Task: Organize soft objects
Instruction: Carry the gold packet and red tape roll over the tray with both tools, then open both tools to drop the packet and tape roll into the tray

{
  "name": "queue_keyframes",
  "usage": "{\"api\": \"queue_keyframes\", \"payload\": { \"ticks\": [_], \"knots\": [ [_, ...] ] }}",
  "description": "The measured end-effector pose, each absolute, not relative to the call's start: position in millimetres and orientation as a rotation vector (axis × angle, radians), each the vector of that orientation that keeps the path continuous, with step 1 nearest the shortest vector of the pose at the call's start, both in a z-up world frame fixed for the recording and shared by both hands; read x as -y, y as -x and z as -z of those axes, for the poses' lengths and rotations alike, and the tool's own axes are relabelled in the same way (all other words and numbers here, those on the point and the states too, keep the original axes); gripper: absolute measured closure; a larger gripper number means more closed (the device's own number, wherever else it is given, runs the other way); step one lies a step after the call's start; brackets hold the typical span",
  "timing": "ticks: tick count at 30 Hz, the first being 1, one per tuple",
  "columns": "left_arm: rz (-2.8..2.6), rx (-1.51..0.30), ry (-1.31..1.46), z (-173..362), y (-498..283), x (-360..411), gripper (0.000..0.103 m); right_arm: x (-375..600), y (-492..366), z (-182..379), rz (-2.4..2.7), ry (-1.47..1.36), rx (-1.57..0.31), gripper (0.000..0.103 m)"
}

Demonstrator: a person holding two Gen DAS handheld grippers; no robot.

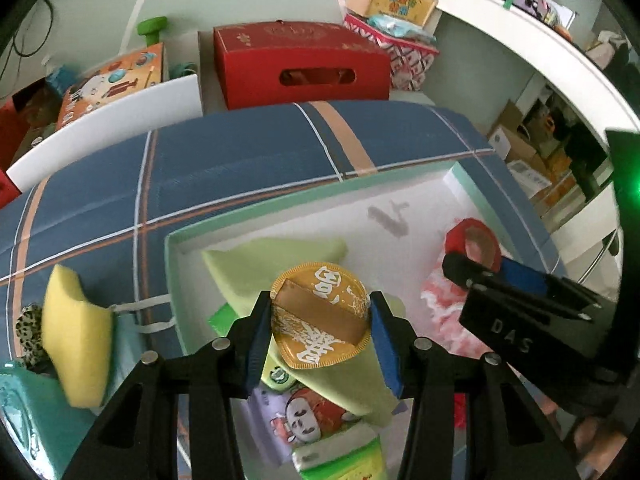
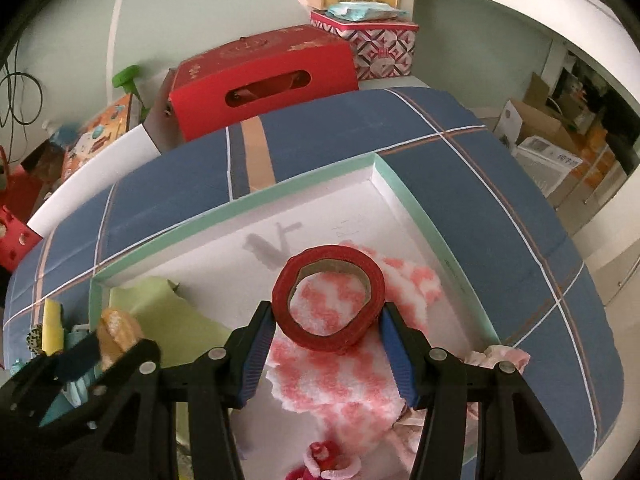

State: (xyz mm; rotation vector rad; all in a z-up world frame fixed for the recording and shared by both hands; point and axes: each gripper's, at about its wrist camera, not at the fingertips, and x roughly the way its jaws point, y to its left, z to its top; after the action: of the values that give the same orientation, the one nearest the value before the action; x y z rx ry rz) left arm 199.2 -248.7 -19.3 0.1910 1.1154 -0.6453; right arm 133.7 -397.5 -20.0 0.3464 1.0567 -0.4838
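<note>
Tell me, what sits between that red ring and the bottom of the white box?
A fluffy pink-and-white cloth lies under the red ring, over the box floor; the right wrist view shows it through the ring's hole.

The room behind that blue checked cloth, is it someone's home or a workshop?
Probably a lived-in home room used for storage. Gift boxes like the red box are stacked against the wall, a white shelf holds clutter, and cardboard cartons sit beneath it.
</note>
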Motion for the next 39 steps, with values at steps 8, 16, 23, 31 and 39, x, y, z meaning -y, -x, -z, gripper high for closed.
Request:
{"api": "queue_keyframes", "payload": {
  "ticks": [8, 16, 23, 31, 39],
  "knots": [
    [0.667, -1.122, -0.172, 18.2, -194.6, 247.5, 0.051, 393.3, -131.5, 11.9, 0.517, -0.298, -1.079, 0.045],
    [0.695, -1.088, -0.111, -1.8, -182.2, 233.1, 0.026, 381.2, -123.8, -15.6, 0.523, -0.242, -1.042, 0.026],
    [0.681, -1.047, -0.080, -20.0, -177.8, 214.3, 0.018, 375.2, -114.5, -36.3, 0.548, -0.222, -1.009, 0.026],
    [0.638, -1.028, -0.047, -32.1, -182.3, 193.6, 0.012, 367.1, -112.0, -47.6, 0.557, -0.204, -0.994, 0.026],
    [0.597, -1.036, -0.039, -31.3, -187.2, 182.9, 0.012, 359.5, -114.0, -46.7, 0.545, -0.194, -1.002, 0.026]
  ]
}}
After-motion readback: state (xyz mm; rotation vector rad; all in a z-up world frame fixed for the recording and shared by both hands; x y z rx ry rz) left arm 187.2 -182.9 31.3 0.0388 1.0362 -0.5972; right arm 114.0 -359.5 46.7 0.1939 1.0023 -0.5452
